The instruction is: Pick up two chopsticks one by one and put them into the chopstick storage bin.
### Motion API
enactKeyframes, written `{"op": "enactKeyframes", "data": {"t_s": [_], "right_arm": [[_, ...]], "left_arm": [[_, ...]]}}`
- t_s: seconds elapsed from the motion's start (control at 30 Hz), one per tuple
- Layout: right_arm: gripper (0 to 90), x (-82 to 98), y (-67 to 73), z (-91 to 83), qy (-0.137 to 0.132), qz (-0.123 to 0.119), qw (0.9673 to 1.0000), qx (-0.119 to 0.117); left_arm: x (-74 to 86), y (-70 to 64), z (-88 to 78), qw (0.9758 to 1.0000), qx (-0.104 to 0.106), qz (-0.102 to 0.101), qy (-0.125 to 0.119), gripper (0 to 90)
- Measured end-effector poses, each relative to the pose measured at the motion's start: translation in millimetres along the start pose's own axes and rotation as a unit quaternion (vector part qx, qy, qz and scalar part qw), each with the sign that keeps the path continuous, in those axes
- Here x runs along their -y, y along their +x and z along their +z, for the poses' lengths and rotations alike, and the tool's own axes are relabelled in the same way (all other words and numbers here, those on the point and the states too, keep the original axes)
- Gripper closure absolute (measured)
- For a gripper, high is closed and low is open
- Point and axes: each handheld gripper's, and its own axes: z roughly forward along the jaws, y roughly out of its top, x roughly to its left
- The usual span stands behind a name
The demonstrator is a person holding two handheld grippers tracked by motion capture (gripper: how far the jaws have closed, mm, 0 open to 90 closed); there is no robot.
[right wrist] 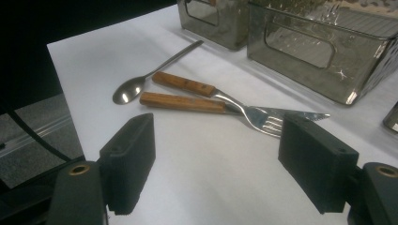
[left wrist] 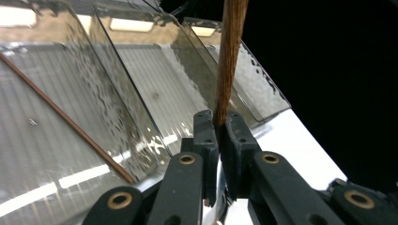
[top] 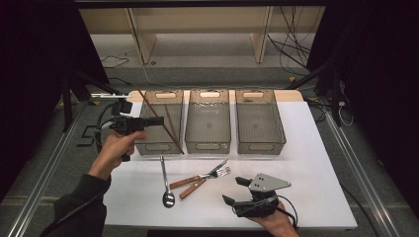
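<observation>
My left gripper (top: 157, 121) clamps one wooden chopstick (left wrist: 228, 61) above the left bin (top: 159, 146). My right gripper (top: 236, 190) is released, nothing between its jaws, near the fork (right wrist: 206, 105) and knife (right wrist: 197, 87).

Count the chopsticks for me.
2: one chopstick clamped in the left gripper over the left bin; the other chopstick leans inside that bin.

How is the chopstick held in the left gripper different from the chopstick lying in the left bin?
The held chopstick is clamped between the shut jaws of the left gripper and sticks out above the left bin; the other chopstick is gripped by nothing. The held chopstick is carried in the air, while the other chopstick rests slanted inside the bin. Both are thin, brown, wooden sticks.
</observation>
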Motion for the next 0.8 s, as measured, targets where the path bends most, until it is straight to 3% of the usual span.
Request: {"op": "enactKeyframes", "data": {"t_s": [0.3,0.53,0.8], "right_arm": [[25.8,0.2,1.4,0.4,-0.007,-0.006,0.9999,-0.006],[24.9,-0.8,1.8,-1.4,-0.019,-0.003,0.9998,-0.005],[24.9,-0.2,2.0,-1.2,-0.02,0.0,0.9998,-0.008]], "left_arm": [[-27.6,7.1,3.8,0.9985,-0.052,0.013,-0.005,85.0],[-35.5,28.4,15.8,0.9959,-0.089,-0.008,-0.009,85.0],[-38.9,42.8,27.6,0.9943,-0.104,-0.024,0.006,85.0]]}}
